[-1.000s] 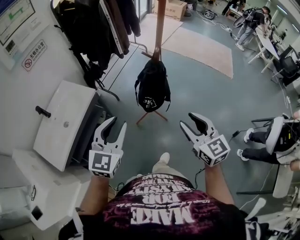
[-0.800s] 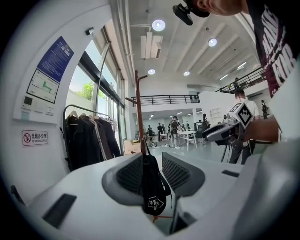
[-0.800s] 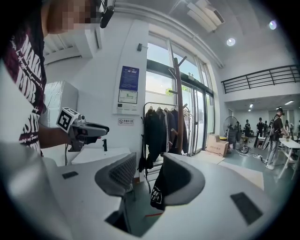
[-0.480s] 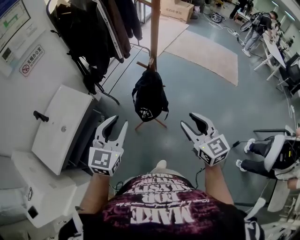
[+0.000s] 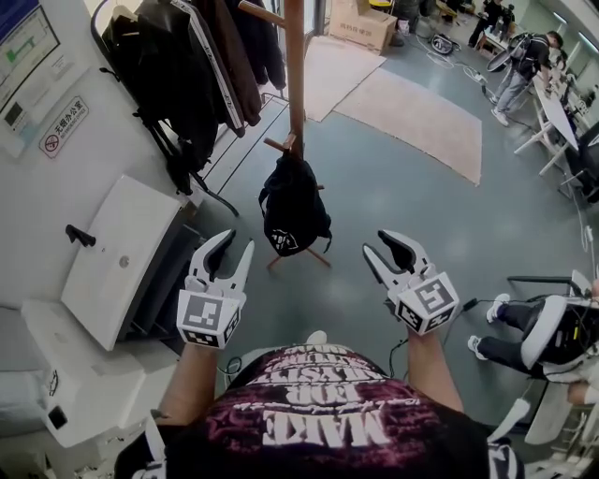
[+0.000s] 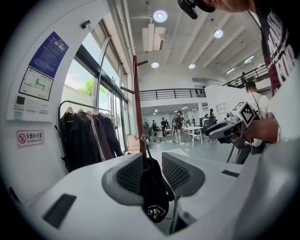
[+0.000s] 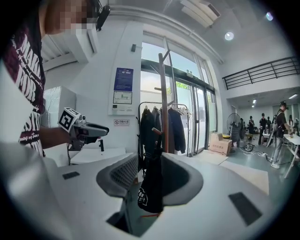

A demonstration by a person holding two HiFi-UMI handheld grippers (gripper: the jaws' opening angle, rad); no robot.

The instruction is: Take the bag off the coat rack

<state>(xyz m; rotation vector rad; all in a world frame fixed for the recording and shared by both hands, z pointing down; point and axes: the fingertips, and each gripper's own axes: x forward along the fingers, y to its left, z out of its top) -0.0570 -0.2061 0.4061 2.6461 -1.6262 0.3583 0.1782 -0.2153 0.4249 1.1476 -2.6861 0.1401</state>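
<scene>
Two apart, empty: left tongs [image 5: 236, 243], right tongs [image 5: 379, 245] just narrowing | bag [image 5: 292, 210] on coat rack [image 5: 295, 75] | shirt [image 5: 318, 412] reads MAKE

Large open-plan office/workspace. White desks [image 5: 560, 103] w/ people [image 5: 524, 58] at upper right. Wall sign [image 5: 64, 125] & notice poster [image 5: 26, 47] at upper left. Coats on a rail [image 5: 201, 65] at top left. Right gripper view: mezzanine railing [image 7: 262, 71] upper right, glass doors [image 7: 199, 119] centre.

We see dark coats [image 5: 192, 65] far left, white cabinet [image 5: 122, 253] near left, beige mat [image 5: 421, 117] + cardboard box [image 5: 360, 25] far, ppl [image 5: 526, 58] far right.
</scene>
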